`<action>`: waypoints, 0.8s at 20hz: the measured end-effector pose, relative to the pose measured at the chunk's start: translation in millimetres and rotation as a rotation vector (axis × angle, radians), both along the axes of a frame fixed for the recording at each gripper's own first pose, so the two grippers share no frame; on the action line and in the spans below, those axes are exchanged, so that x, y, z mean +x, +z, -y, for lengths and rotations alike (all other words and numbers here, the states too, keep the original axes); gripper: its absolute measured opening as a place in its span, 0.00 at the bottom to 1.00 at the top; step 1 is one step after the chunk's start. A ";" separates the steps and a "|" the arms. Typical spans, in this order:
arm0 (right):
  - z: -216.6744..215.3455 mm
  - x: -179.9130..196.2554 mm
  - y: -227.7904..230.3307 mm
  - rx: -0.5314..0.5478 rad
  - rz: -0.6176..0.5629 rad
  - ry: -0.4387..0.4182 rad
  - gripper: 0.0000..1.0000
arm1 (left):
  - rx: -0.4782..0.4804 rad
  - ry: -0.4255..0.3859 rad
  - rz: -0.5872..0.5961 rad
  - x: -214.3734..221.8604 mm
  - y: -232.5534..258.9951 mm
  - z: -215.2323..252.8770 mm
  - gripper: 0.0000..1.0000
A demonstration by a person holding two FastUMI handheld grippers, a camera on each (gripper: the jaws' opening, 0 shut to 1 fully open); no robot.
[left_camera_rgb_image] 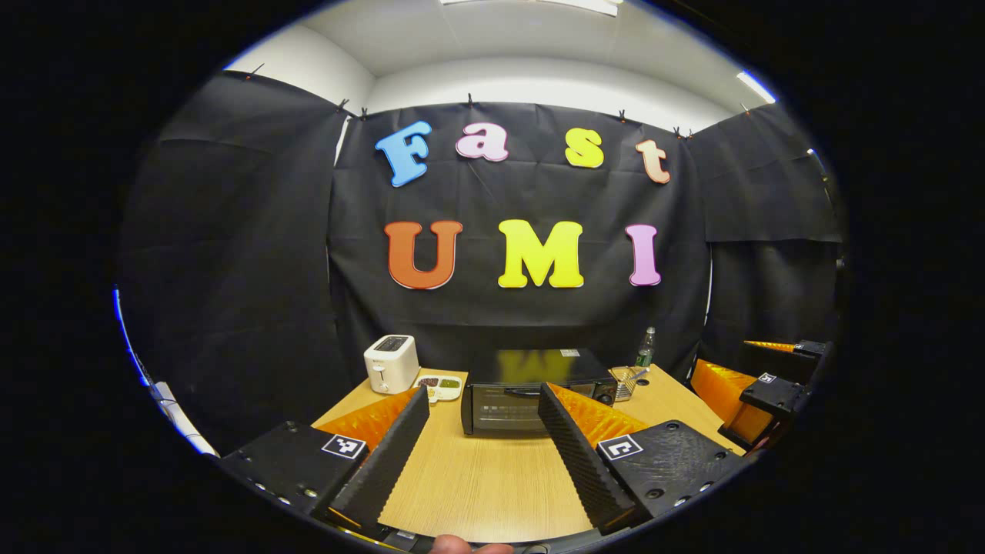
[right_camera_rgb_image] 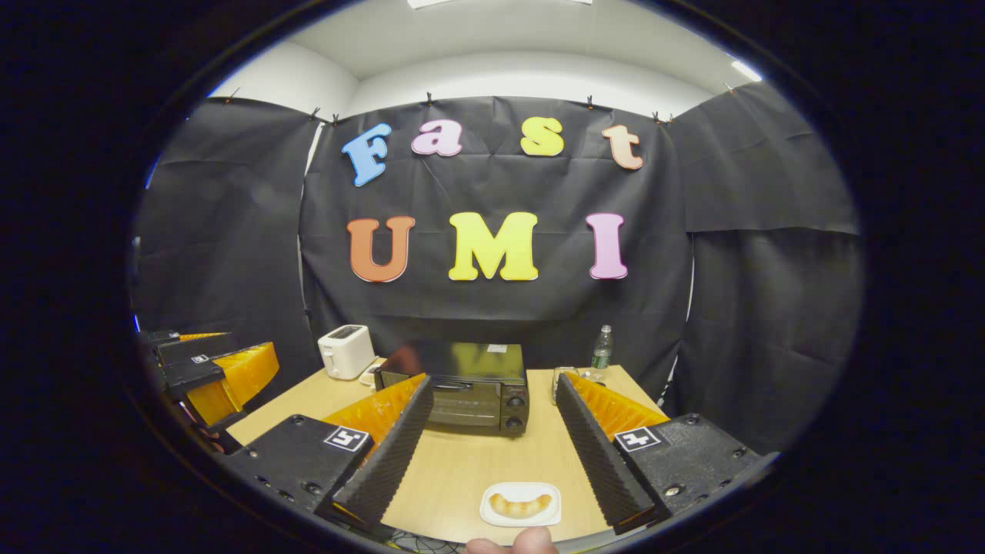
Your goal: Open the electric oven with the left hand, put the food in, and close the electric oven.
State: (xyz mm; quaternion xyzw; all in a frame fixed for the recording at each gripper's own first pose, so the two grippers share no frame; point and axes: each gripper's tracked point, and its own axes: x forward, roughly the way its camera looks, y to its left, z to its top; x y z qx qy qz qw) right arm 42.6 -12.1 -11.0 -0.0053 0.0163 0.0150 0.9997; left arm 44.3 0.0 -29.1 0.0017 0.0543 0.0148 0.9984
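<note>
Saw the oven [right_camera_rgb_image: 469, 388] shut, door facing both grippers. Saw the bread [right_camera_rgb_image: 521, 505] lying sideways on its plate [right_camera_rgb_image: 492, 515]. Found left gripper [left_camera_rgb_image: 483, 442] and right gripper [right_camera_rgb_image: 492, 442] wide open, holding nothing.

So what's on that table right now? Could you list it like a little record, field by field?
oven: black electric oven, door closed, at the table's back
food: pastry on a white plate, near edge
toaster: white, left of oven
bottle: right of oven
left gripper: open, empty
right gripper: open, empty
</note>
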 end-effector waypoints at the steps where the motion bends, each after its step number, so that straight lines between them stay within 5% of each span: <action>1: 7.6 8.8 1.7 0.010 0.008 -0.011 0.99 | -0.009 -0.015 -0.017 13.5 -2.9 5.2 0.94; 10: 90.2 87.6 -37.4 0.064 -0.032 -0.131 1.00 | 0.032 -0.138 -0.233 144.8 -72.7 60.4 0.94; 16: 146.2 103.7 -67.7 0.089 -0.120 -0.231 1.00 | 0.022 -0.169 -0.348 219.4 -115.8 75.0 0.95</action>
